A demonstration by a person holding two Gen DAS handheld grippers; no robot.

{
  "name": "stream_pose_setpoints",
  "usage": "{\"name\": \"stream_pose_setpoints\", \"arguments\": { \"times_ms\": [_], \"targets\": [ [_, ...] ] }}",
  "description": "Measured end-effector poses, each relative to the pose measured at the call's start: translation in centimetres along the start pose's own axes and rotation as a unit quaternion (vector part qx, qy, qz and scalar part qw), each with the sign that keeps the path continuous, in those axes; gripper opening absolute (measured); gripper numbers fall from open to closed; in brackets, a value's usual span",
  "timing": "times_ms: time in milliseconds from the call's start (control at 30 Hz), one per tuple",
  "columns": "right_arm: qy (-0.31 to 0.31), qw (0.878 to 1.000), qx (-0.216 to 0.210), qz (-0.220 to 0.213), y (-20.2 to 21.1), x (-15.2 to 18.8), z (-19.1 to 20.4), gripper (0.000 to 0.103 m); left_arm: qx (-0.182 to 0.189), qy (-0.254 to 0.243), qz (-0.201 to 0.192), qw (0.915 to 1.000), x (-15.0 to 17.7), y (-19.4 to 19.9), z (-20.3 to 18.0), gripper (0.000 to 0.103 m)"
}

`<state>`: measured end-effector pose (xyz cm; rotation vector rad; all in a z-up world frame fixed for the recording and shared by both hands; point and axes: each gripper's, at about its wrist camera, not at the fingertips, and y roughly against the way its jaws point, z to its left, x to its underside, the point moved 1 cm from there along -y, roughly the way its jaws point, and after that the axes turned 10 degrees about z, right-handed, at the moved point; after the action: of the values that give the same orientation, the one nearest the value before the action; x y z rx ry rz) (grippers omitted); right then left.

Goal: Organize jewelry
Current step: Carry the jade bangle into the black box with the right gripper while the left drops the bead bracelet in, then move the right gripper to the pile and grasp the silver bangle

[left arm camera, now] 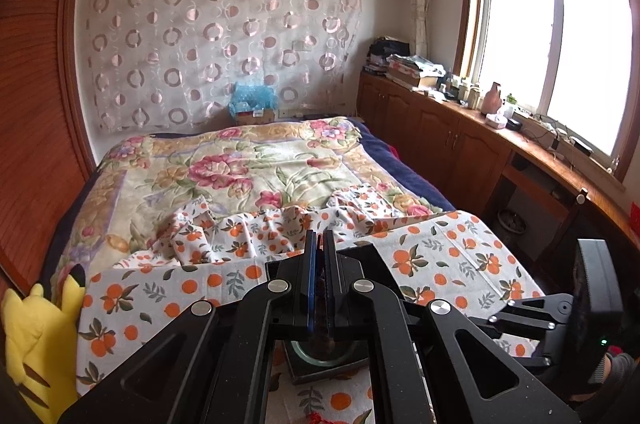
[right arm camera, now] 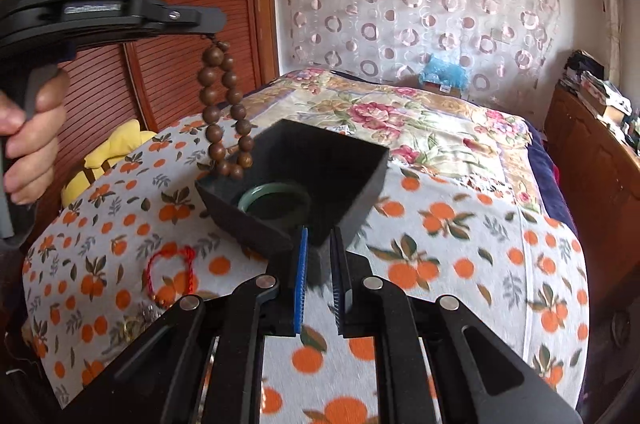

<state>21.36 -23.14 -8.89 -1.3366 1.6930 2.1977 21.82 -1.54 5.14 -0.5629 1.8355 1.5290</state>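
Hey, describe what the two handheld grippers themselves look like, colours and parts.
Both are matte black scissor-style linkages with round silver pivot pins. The right gripper has one blue ridged finger pad and one black ridged pad. The left gripper shows the same blue and black pairing. A grey handle carries the left one.

A bangle (right arm camera: 274, 199) lies in the box (right arm camera: 344, 160); beads (right arm camera: 226, 112) hang above its left rim.

Bead bracelet (right arm camera: 226, 112) over box (right arm camera: 352, 184) mouth, rest clear.
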Motion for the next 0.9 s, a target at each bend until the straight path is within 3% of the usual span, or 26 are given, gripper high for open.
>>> {"name": "stream_pose_setpoints", "arguments": {
  "times_ms": [333, 367, 433, 500, 600, 733, 900],
  "targets": [
    [-0.006, 1.000, 0.005, -0.008, 1.1, 1.6, 0.1, 0.013, -0.010, -0.006, 0.042, 0.9990, 1.9, -3.5, -0.9, 0.004],
    [-0.007, 1.000, 0.005, -0.010, 1.3, 1.7, 0.2, 0.013, -0.014, -0.006, 0.047, 0.9988, 2.3, -3.6, -0.9, 0.008],
    [-0.008, 1.000, 0.002, -0.013, 1.7, 2.0, 0.5, 0.013, -0.024, -0.009, 0.048, 0.9985, 3.3, -3.3, -0.9, 0.028],
    [-0.007, 1.000, 0.000, -0.016, 2.2, 2.4, 0.9, 0.013, -0.035, -0.011, 0.042, 0.9985, 4.5, -2.5, -0.8, 0.033],
    [-0.007, 1.000, -0.004, -0.019, 2.8, 3.1, 1.7, 0.013, -0.032, -0.009, 0.042, 0.9986, 6.3, -1.5, -0.5, 0.050],
    [-0.007, 1.000, -0.007, -0.020, 3.2, 4.5, 3.0, 0.013, -0.027, -0.006, 0.049, 0.9984, 9.4, -0.2, -0.1, 0.063],
    [-0.007, 1.000, -0.008, -0.011, 3.2, 6.5, 4.4, 0.013, -0.020, -0.002, 0.057, 0.9982, 12.9, 1.2, 0.0, 0.069]
  ]
}}
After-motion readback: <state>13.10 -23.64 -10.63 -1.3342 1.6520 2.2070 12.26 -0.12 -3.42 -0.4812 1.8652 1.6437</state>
